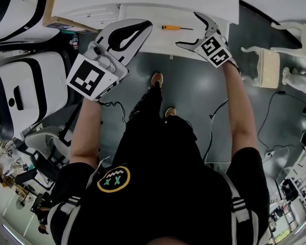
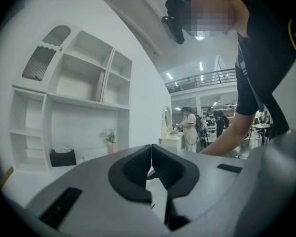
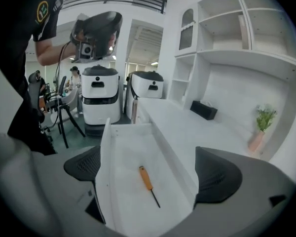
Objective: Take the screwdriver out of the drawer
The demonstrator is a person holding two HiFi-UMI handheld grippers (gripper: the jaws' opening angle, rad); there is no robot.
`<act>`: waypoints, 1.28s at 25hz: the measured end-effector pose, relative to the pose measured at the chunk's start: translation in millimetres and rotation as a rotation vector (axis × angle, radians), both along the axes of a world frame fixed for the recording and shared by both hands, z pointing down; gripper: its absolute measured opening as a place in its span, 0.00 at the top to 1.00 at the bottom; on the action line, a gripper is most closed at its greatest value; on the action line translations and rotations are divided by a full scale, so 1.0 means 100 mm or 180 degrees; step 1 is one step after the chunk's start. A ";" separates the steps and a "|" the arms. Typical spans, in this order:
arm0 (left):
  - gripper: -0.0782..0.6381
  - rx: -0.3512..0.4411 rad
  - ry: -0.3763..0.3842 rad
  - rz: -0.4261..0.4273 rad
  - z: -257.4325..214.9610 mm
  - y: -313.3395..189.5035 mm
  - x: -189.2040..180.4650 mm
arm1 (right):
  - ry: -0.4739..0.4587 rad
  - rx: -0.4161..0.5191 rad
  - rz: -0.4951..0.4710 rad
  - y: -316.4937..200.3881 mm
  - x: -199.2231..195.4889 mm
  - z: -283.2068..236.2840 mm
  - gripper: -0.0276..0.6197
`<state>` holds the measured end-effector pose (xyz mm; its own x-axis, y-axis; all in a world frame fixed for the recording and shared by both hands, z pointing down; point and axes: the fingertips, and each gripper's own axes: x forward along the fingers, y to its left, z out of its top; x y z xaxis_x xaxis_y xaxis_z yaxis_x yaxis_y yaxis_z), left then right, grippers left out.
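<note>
Since the screwdriver point(image 3: 148, 183) looks small, light and stiff, with a thin shaft that would probably slip, its fatter orange handle seems the place to pinch it. It lies flat and alone on the floor of the open white drawer point(image 3: 119, 201), at the top centre of the head view, and the right gripper point(image 3: 150, 169) hovers above it with jaws spread wide and nothing between them. At the upper left of that view the left gripper point(image 1: 145, 27) hangs clear of the drawer, jaws pressed together on nothing.
</note>
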<state>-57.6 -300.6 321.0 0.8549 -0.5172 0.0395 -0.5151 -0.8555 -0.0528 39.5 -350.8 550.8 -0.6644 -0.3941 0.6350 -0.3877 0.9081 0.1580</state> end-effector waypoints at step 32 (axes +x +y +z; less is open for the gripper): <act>0.86 -0.0397 0.0057 -0.0109 0.30 -0.13 -0.10 | 0.0837 -0.0885 -0.0496 -0.32 -0.01 1.91 0.06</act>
